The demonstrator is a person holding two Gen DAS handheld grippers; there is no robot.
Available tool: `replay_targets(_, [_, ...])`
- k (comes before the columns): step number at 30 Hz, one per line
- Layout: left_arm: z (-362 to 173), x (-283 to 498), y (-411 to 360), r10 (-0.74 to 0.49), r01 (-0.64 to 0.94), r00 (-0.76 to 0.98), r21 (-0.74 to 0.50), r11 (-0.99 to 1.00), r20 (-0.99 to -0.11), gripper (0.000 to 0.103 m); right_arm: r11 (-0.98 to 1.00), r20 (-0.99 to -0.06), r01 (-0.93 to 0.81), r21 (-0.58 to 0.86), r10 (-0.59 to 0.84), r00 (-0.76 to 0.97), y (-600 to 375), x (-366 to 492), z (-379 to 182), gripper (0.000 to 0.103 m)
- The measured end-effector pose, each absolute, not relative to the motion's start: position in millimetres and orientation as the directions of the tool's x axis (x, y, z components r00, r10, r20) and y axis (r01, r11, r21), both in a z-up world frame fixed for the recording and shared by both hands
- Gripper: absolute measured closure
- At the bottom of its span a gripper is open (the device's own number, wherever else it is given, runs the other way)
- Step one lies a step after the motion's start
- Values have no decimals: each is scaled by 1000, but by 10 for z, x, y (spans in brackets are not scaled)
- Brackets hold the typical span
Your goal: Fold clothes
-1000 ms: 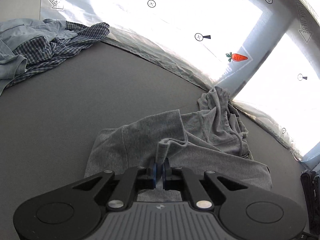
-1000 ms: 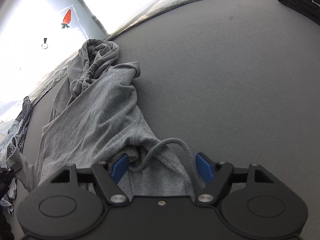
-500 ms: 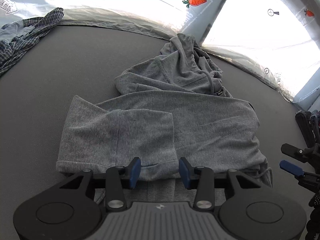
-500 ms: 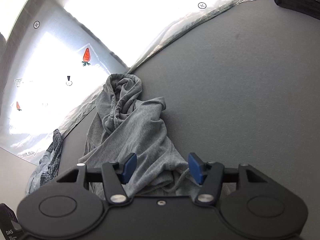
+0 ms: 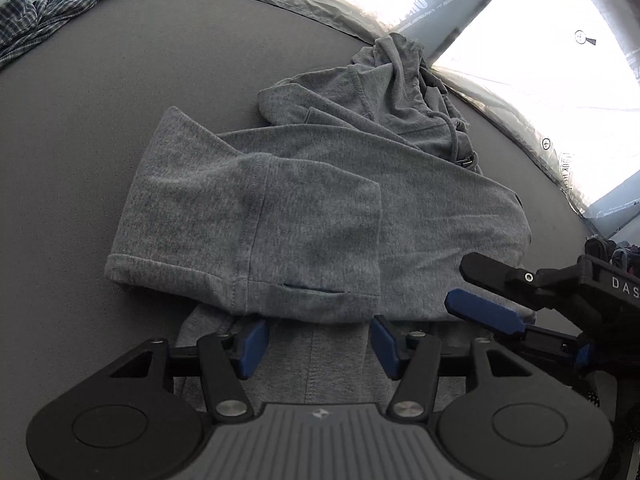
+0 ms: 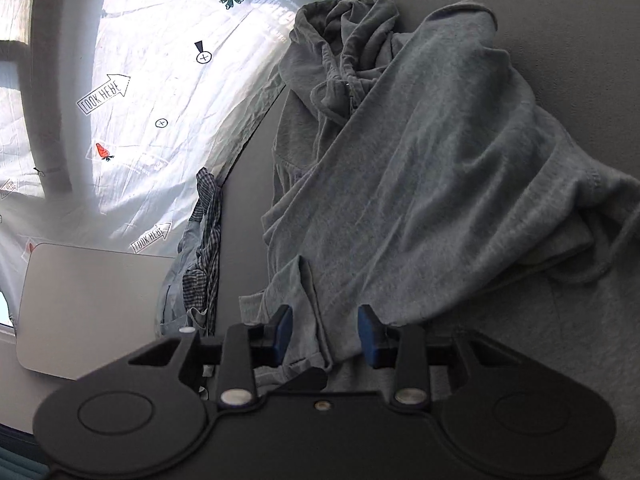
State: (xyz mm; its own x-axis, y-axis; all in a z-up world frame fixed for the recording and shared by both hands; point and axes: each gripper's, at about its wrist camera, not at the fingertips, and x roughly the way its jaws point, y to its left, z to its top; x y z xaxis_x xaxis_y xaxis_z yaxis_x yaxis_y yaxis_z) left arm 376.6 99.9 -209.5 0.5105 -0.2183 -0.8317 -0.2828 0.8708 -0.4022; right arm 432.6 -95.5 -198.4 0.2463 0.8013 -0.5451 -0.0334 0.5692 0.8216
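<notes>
From the left wrist camera, the grey hoodie (image 5: 320, 208) lies across the dark grey table (image 5: 80, 120), hood bunched at the far edge against the printed white backdrop (image 5: 560, 80). One sleeve (image 5: 256, 232) is folded across the body, its cuff edge lying just ahead of my left gripper (image 5: 316, 346). The left jaws are opening, with the pads apart over flat grey fabric and nothing pinched; I judge the sleeve has just been laid down. My right gripper (image 5: 486, 312) comes in from the right side, low over the hoodie's near edge. A checked shirt (image 5: 48, 20) waits in a heap at the far left.

From the right wrist camera, the hoodie (image 6: 420, 168) fills the view, the drawstring (image 6: 340, 100) loose near the hood. My right gripper (image 6: 324, 330) has a raised ridge of grey cloth standing between its pads, and the jaws are closing on it. The pads do not look pressed on the cloth yet, so I call it no hold so far. The checked shirt (image 6: 206, 240) lies beyond, beside a pale flat panel (image 6: 88, 304).

I judge the step in hand is the sleeve folds, with the garment roughly half done. Next I need the right jaws to seat firmly on that ridge, then carry it across the body without dragging the laid sleeve out of place.
</notes>
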Motion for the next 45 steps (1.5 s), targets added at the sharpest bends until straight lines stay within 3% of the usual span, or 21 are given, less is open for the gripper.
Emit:
replay_targets(6, [-2142, 3752, 1086, -262, -282, 523, -455, 845, -811, 41, 602, -585, -116, 790, 797, 154, -524, 4367, -2010, 65])
replay_targets(14, [-2148, 3778, 1036, -288, -241, 522, -463, 853, -803, 26, 589, -578, -98, 802, 808, 115, -265, 4522, -2117, 62])
replay_targets(16, [-2145, 3781, 1023, -290, -234, 520, -461, 856, -803, 24, 584, -572, -106, 805, 811, 121, -248, 4528, -2119, 68])
replay_targets(18, [-2145, 3790, 1013, -292, -230, 519, -460, 857, -803, 22, 579, -567, -116, 807, 815, 124, -251, 4522, -2110, 85])
replay_targets(20, [-2146, 3799, 1012, -294, -232, 519, -463, 855, -803, 21, 550, -536, -113, 827, 834, 134, -298, 4512, -2107, 96])
replay_targets(21, [-2148, 3800, 1017, -296, -234, 519, -466, 853, -802, 21, 537, -521, -109, 837, 841, 144, -326, 4507, -2101, 97])
replay_targets(29, [-2176, 3776, 1108, -318, -283, 541, -525, 803, -779, 20, 509, -474, -85, 856, 841, 259, -659, 4470, -2001, 98])
replay_targets(45, [-2172, 3850, 809, -204, -310, 536, -416, 855, -819, 5, 655, -528, -97, 749, 679, 511, -1851, 4480, -1720, 98])
